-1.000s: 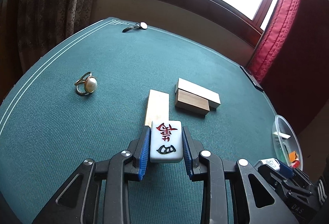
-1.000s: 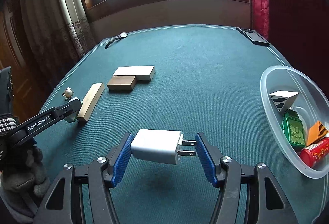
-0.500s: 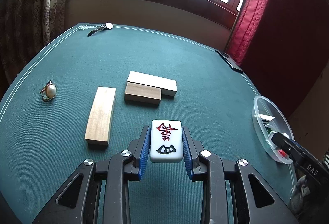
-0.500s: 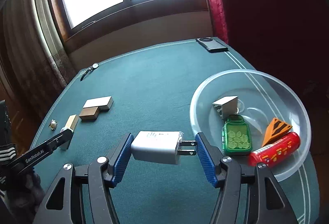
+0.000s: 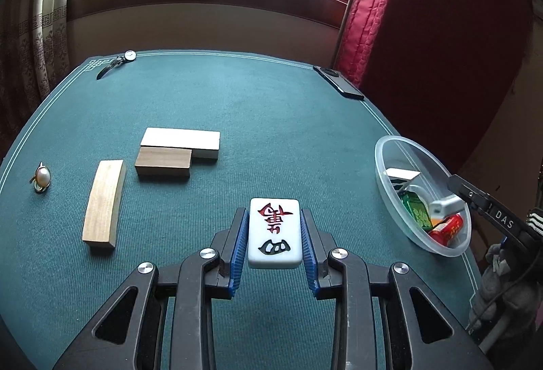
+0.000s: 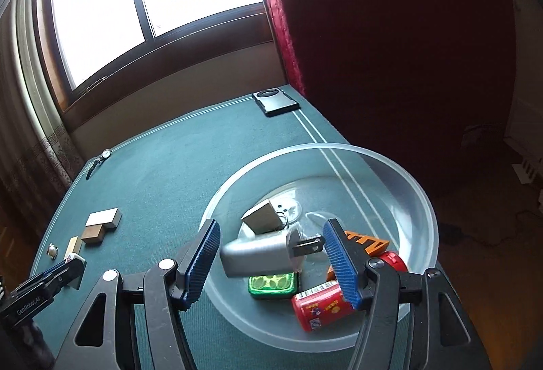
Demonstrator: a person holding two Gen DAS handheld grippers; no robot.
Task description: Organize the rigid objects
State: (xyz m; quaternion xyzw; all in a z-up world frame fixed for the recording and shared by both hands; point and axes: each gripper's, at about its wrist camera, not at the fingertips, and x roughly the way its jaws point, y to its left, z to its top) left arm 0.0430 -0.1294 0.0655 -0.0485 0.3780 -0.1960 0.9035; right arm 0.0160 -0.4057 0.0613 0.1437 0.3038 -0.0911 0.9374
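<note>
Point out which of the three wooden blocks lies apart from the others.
The long pale block nearest the pearl ring; the dark block and white block touch each other.

The right gripper (image 5: 488,205) arm reads "DAS"; the left gripper (image 6: 73,268) arm reads "GenRobot.AI"; the mahjong tile (image 5: 275,232) carries a red character above a dark one.

Both cameras look forward and downward along their tongs: left over the tabletop (image 5: 271,119), right close above the bowl (image 6: 400,173); both show the bowl and the window.
</note>
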